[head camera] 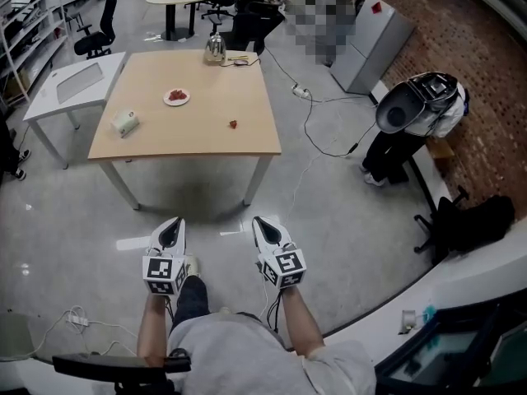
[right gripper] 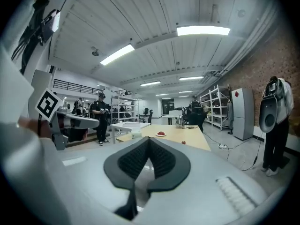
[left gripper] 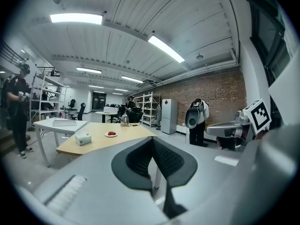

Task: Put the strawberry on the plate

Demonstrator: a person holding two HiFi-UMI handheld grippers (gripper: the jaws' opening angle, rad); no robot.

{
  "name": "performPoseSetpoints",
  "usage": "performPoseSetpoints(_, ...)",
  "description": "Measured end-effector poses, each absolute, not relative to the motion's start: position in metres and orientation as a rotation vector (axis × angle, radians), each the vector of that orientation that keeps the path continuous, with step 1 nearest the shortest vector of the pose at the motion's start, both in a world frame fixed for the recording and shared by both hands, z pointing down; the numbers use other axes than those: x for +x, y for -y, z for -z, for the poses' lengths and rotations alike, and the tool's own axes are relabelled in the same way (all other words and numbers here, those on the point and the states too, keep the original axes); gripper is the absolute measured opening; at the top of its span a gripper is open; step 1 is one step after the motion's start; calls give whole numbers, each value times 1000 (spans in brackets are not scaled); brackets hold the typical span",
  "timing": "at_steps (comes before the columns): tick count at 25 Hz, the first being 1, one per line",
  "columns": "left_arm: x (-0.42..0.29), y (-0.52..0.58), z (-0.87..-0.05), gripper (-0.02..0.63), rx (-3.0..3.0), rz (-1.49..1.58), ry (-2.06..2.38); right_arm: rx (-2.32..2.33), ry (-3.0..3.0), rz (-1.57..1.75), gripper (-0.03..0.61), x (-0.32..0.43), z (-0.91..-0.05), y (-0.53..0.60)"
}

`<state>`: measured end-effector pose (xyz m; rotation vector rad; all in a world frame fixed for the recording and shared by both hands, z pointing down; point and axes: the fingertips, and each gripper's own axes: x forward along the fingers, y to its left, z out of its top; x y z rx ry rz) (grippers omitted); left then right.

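While the strawberry is lying alone on the bare wood of the bench, toward its right side in the head view, the plate is sitting well apart from it, further in and to the left, and is already carrying something red. Closing that gap is what the task is asking for. Judging by these views it is not yet under way, since nothing is touching the berry.

A small white box is resting near the bench's left edge and a metal kettle is standing at the far edge. Both are clear of the line between berry and plate, so neither is likely to be getting in the way.

The person is standing on the floor well short of the bench, which is why both tools are hanging over the floor rather than over the work. The left gripper and the right gripper are being held side by side, pointing roughly level toward the bench.

In the left gripper view the fingers are pressing together with nothing between them. In the right gripper view the fingers are likewise closed on nothing. My judgement is that the right gripper, being on the berry's side, is the likelier one for the pick, and that its fingers are needing to open first.
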<state>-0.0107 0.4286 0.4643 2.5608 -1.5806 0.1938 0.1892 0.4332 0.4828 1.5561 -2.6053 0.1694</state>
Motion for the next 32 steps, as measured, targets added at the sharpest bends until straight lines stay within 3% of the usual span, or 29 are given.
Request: performPoseSetpoints(32, -86, -161, -458, 20, 2651, -194, 1402, 1708, 2496, -250, 6, 107, -474, -192)
